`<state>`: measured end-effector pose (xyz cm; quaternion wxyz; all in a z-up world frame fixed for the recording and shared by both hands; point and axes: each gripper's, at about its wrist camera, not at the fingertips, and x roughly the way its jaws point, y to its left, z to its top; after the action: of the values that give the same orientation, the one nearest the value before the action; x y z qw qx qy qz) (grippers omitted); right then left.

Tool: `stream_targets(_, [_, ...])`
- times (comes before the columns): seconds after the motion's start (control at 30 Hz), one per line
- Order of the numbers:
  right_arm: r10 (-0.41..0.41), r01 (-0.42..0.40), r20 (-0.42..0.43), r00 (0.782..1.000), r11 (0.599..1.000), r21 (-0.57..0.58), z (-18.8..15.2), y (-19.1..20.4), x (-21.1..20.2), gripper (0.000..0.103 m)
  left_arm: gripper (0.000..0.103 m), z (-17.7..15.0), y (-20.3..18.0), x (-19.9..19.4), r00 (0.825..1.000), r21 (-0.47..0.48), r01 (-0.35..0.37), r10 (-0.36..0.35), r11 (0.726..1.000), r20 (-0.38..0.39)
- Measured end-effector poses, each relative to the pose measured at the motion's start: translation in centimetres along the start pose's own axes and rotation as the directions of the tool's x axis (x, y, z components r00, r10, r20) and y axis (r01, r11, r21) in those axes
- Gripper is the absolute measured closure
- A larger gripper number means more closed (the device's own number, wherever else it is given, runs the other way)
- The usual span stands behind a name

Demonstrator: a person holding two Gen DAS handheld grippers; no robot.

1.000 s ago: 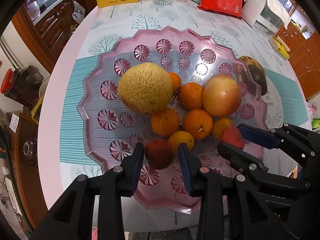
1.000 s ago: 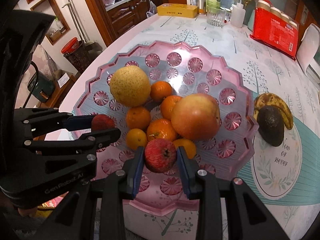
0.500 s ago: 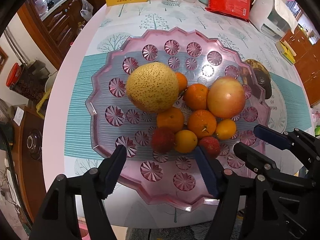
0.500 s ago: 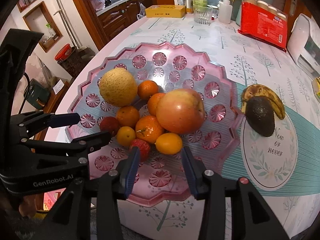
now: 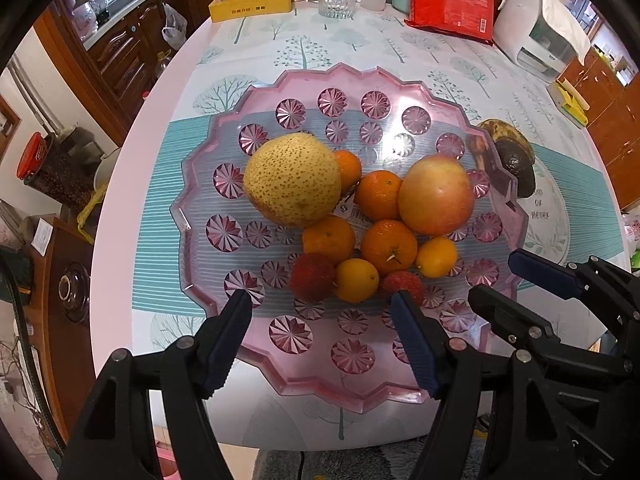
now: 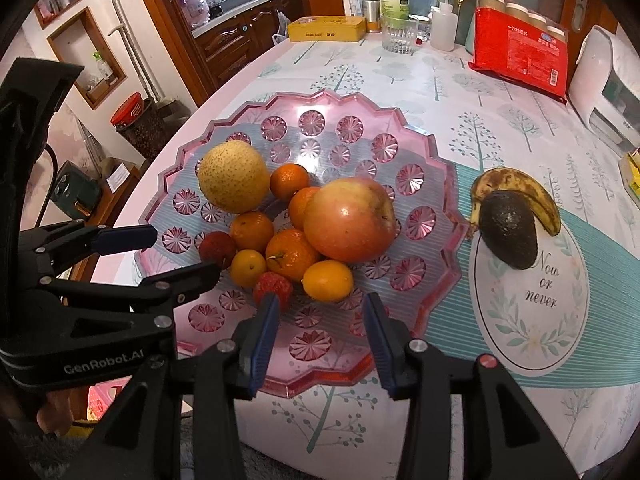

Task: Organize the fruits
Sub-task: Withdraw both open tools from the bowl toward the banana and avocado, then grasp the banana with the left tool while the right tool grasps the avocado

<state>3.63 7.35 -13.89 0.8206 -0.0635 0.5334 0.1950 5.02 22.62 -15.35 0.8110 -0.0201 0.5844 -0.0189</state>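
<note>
Pink scalloped tray (image 6: 416, 312) holds the fruit heap: pear (image 6: 233, 176) at 10 o'clock, apple (image 6: 349, 219) at 3, oranges and two red lychees (image 6: 273, 286) at 6. Placemat (image 6: 532, 320) at the tray's 3 o'clock reads "Now or never"; avocado (image 6: 508, 234) and banana (image 6: 516, 188) sit on it. Left gripper (image 5: 322, 342), marked "GenRobot.AI", has jaws wide apart and empty. Right gripper (image 6: 320, 328) has jaws partly open and empty. Both have just been opening.

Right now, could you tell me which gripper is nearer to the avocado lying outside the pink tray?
Right. The right gripper hangs open over the tray's near edge, the avocado just past the rim on its side. The left gripper, also open, sits farther off, beyond the right one.
</note>
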Motion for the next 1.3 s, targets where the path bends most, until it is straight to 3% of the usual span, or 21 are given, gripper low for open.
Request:
stream_targets(0.4, [-0.036,0.035,0.033,0.999,0.999,0.022,-0.8,-0.5,-1.9,0.059,0.028,-0.3,-1.3,-1.9,0.999,0.029,0.015,-0.017,0.999,0.049])
stream_targets(0.6, [-0.105,0.098,0.086,0.991,0.992,0.076,-1.2,-1.4,-4.1,0.059,0.025,0.8,-2.0,-3.8,0.993,0.071,0.035,-0.043,0.997,0.114])
stream_targets(0.8, [-0.203,0.175,0.137,0.969,0.965,0.194,-1.9,-4.4,-7.4,0.059,0.025,2.9,-3.5,-5.5,0.983,0.138,0.065,-0.088,0.988,0.164])
stream_targets(1.1, [-0.286,0.229,0.155,0.945,0.923,0.310,-2.7,-9.5,-11.1,0.059,0.024,7.8,-8.6,-8.2,0.962,0.308,0.073,-0.149,0.949,0.228])
stream_targets(1.17, [-0.282,0.225,0.161,0.946,0.926,0.304,-2.6,-10.2,-11.4,0.055,0.021,9.0,-10.1,-8.7,0.960,0.369,0.061,-0.156,0.928,0.234])
stream_targets(1.23, [-0.283,0.225,0.179,0.942,0.930,0.290,-2.3,-10.9,-11.7,0.041,0.019,10.0,-11.3,-9.0,0.959,0.423,0.047,-0.160,0.905,0.236])
stream_targets(1.3, [-0.288,0.233,0.195,0.937,0.936,0.265,-1.8,-11.3,-11.7,0.037,0.019,11.0,-12.6,-9.0,0.960,0.475,0.032,-0.160,0.879,0.232])
